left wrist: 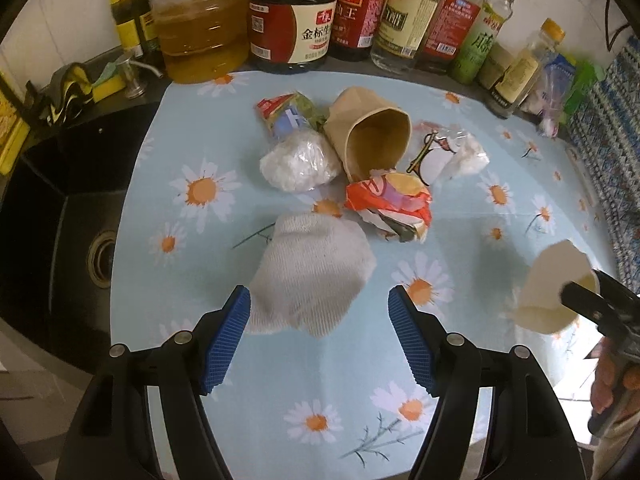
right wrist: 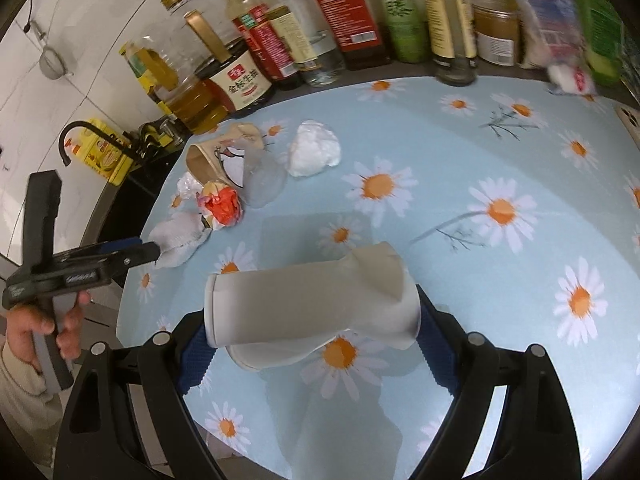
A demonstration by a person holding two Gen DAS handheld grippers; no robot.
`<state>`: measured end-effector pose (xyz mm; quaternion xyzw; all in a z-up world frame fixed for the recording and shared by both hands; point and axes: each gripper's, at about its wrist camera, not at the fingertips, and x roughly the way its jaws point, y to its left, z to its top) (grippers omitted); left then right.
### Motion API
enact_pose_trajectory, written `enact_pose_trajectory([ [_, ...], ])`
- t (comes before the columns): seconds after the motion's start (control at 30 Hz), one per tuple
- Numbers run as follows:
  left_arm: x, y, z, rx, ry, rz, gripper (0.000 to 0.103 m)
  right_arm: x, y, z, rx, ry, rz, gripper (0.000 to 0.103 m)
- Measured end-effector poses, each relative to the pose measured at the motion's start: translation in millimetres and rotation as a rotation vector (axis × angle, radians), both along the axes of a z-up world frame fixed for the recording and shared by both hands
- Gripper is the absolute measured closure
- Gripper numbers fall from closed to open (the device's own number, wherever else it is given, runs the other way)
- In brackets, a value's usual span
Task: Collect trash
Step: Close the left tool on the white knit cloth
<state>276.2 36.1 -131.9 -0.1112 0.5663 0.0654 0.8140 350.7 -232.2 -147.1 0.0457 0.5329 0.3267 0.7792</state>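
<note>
A white knitted sock-like cloth (left wrist: 312, 276) lies on the daisy-print mat (left wrist: 460, 360), and my left gripper (left wrist: 318, 296) stands open around its near end. The left pad is at the cloth's edge and the right pad is apart from it. Beyond lies a pile: a brown paper cup (left wrist: 372, 136) on its side, a white plastic wad (left wrist: 298, 162), a red-orange crumpled wrapper (left wrist: 388, 204), a colourful wrapper (left wrist: 286, 114) and a printed clear bag (left wrist: 444, 152). My right gripper (right wrist: 312, 320) is shut on a crushed pale paper cup (right wrist: 304, 304), held just above the mat.
Oil and sauce bottles (left wrist: 288, 20) line the back edge of the counter. A black sink (left wrist: 60, 208) with its faucet (right wrist: 76, 136) lies to the left of the mat. A white tissue wad (right wrist: 314, 152) sits apart from the pile. A patterned cloth (left wrist: 612, 140) borders the right.
</note>
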Motion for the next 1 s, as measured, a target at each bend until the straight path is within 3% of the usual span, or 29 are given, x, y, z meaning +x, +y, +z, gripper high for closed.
enact_pose_trajectory([
  [0.43, 22.6, 4.1, -22.6, 0.038, 0.05, -0.01, 0.035, -9.2, -25.6, 3.9, 0.001, 0.011, -0.084, 0.017],
  [0.47, 22.2, 4.3, -24.4, 0.035, 0.05, -0.009, 0.037, -9.7, -26.3, 4.3, 0.004, 0.011, -0.085, 0.017],
  [0.53, 21.5, 3.2, -26.7, 0.029, 0.056, -0.015, 0.05, -11.6, -26.3, 5.0, 0.001, 0.004, -0.084, 0.017],
  [0.77, 10.1, 1.2, -23.5, 0.023, 0.028, -0.034, 0.066, -19.2, -20.3, 7.2, 0.002, 0.001, -0.074, 0.017],
  [1.0, -9.7, 4.5, -8.0, 0.0, -0.018, -0.023, 0.069, -30.3, -10.1, 12.4, -0.005, -0.009, -0.064, 0.017],
])
